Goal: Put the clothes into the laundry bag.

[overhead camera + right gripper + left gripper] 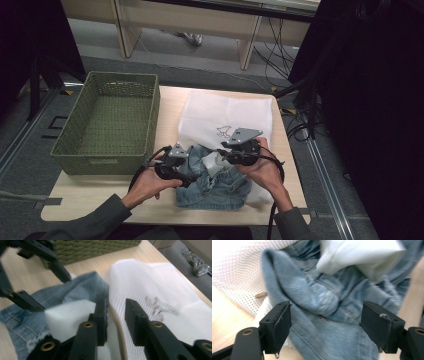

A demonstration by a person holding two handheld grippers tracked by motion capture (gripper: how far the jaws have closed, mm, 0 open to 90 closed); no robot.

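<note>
While the denim shorts [216,185] lay half inside the white mesh bag [227,117], your left gripper [325,325] gaped wide over them and your right gripper [116,320] stood slightly parted, pinching nothing, at the bag's edge.

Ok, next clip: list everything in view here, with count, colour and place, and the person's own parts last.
woven basket: one, olive green, left part of the table, nothing visible inside.
mesh laundry bag: one, white with a small dark print, lying flat right of the basket.
denim garment: one, light blue, crumpled at the table's near edge, partly on the bag.
white cloth piece: one, white, lying on the denim between the grippers.
table: one, light wood, under everything.
cables: several, black, on the floor beyond the table's far right.
left gripper: one, black, fingers apart over the denim.
right gripper: one, black, fingers apart at the bag's edge.
hands: two, dark sleeves, coming in from the near edge.
</note>
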